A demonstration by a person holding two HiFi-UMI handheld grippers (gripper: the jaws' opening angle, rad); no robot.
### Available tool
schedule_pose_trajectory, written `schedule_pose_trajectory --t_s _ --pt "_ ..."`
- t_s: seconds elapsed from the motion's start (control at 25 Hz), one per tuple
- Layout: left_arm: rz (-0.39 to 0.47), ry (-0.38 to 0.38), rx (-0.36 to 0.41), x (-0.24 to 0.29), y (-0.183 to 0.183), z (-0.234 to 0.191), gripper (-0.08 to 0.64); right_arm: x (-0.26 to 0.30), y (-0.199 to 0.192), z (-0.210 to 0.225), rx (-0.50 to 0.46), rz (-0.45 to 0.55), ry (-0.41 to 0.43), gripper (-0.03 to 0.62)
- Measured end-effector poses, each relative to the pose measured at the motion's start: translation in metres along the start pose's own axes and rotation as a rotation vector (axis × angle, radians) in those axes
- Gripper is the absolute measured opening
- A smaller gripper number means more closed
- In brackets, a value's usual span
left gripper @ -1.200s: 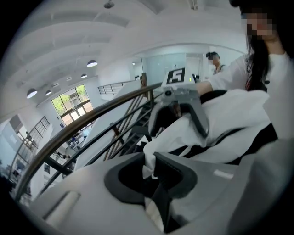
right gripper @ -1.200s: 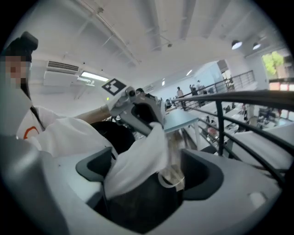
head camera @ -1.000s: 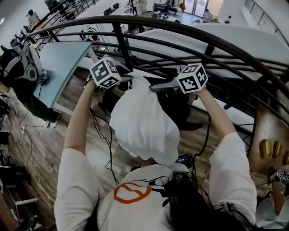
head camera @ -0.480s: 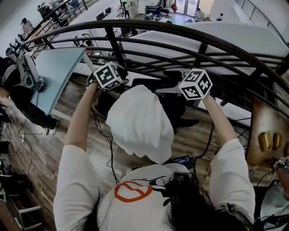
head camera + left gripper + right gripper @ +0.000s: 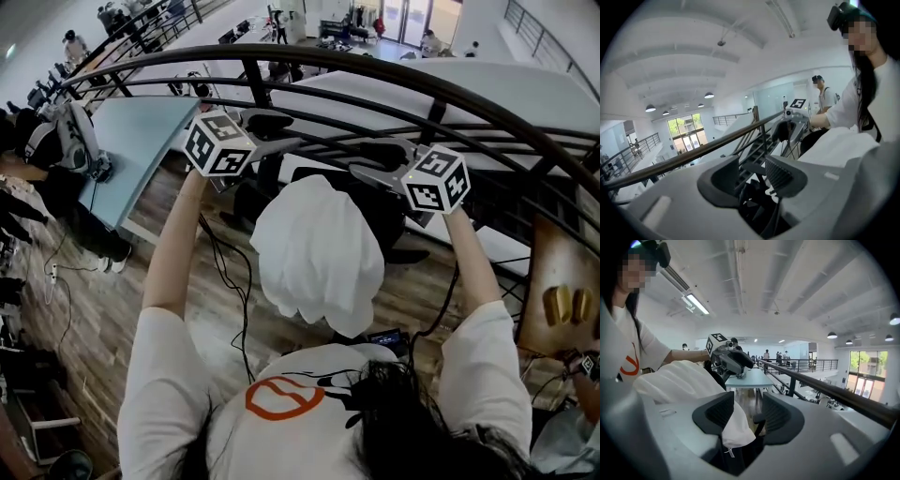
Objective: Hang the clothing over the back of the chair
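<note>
Left gripper has its jaws apart and empty; they sprang open, then narrowed a little, where a second ago they pinched the cloth's top. Right gripper has been closing, its pads not pressing, with a white corner hanging between them. The white clothing now drapes over the top edge of the black chair back, rounded and softly creased.

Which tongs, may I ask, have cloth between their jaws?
The right tongs: cloth hangs between their jaws, which have just been closing. The left tongs, just opened then eased inward, have none.
</note>
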State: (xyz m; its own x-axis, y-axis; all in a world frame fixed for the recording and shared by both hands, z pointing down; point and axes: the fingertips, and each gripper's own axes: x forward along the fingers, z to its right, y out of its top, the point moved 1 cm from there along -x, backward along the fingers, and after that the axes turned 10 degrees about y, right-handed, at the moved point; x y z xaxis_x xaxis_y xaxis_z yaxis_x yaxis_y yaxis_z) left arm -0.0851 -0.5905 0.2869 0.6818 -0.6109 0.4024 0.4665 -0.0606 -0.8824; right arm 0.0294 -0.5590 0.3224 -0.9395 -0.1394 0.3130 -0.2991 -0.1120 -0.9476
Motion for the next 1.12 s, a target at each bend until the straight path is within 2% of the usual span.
schedule_pose_trajectory --t_s 0.12,0.28,0.52,0.68,0.84,1.12 --pt "0.090 -0.045 -0.006 -0.023 0.025 0.017 0.288 0.000 0.026 -0.012 -0.063 0.017 -0.035 0.181" --pt "0.146 -0.075 0.025 -0.048 0.051 0.040 0.284 -0.010 0.060 -0.031 -0.104 0.083 -0.062 0.147" --pt "0.254 -0.152 0.020 -0.089 0.086 0.097 0.268 -0.031 0.078 -0.086 -0.154 0.093 -0.113 0.126" --pt "0.296 -0.210 0.067 -0.113 0.091 0.147 0.258 -0.043 0.085 -0.133 -0.158 0.136 -0.150 0.110" --pt "0.298 -0.191 0.137 -0.146 0.082 0.186 0.256 -0.046 0.088 -0.184 -0.175 0.156 -0.179 0.106" --pt "0.321 -0.181 0.086 -0.201 0.032 0.236 0.256 -0.024 0.065 -0.275 -0.126 0.196 -0.200 0.101"
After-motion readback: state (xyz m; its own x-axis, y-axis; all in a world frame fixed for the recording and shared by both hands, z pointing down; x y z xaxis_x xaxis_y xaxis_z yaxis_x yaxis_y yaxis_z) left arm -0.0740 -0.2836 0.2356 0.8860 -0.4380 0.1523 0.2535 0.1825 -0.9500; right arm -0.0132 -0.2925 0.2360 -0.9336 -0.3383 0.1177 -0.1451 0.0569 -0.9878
